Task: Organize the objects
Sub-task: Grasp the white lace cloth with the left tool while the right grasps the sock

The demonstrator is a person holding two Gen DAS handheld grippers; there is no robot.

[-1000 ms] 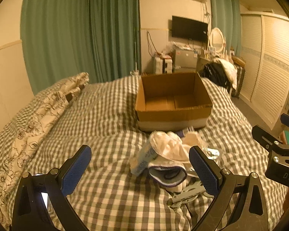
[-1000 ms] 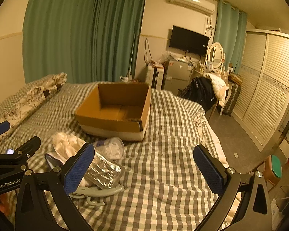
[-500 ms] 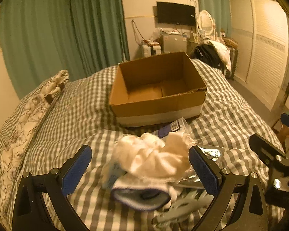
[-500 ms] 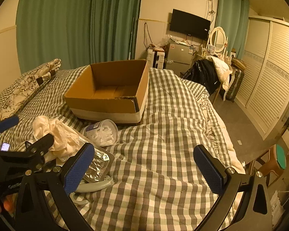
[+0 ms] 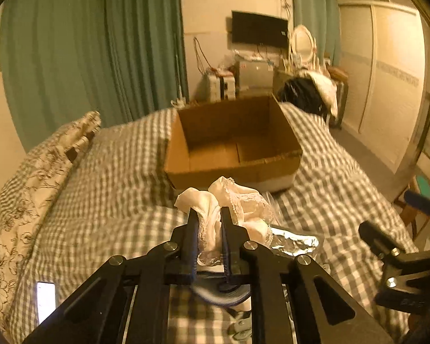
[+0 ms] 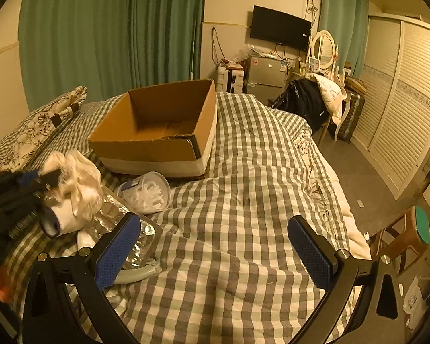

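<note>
My left gripper is shut on a cream lace cloth, which bunches up between and above its fingers. The same cloth shows at the left of the right wrist view, with the left gripper clamped on it. An open, empty cardboard box stands on the bed just beyond the cloth; it also shows in the right wrist view. My right gripper is open and empty above the checked bedcover, to the right of the pile.
A clear plastic tub, a silver foil pack, a white sock with a dark cuff and a grey plastic hanger lie in the pile. Floral pillows lie at left. The bed edge drops to the floor at right.
My left gripper has closed on the cream cloth, which lay loose between its open fingers before. The right gripper has stayed open and moved closer over the bed.
</note>
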